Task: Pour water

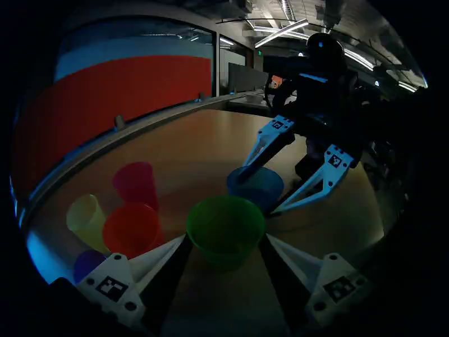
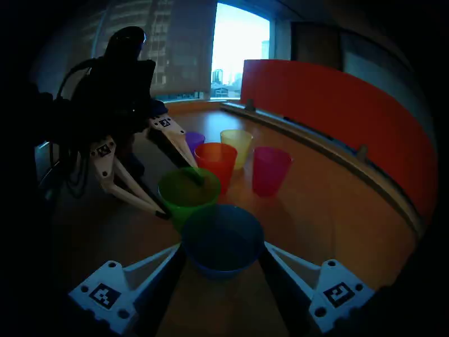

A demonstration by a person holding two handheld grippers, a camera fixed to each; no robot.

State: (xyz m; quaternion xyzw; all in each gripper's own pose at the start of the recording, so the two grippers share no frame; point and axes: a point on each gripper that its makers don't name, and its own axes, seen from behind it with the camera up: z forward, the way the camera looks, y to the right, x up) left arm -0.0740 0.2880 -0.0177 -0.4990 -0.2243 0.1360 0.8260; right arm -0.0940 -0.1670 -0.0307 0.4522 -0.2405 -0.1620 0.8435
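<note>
Two hand-held grippers, each closed on a cup standing on the tabletop.
In the left gripper view, the left hand-held gripper clasps the green cup at bottom centre, one finger against each wall. The blue cup stands just beside it, up and to the right. In the right gripper view, the right hand-held gripper grips that blue cup at bottom centre in the same way. A red cup, pink cup, yellow cup and purple cup cluster at the lower left of the left gripper view.
</note>
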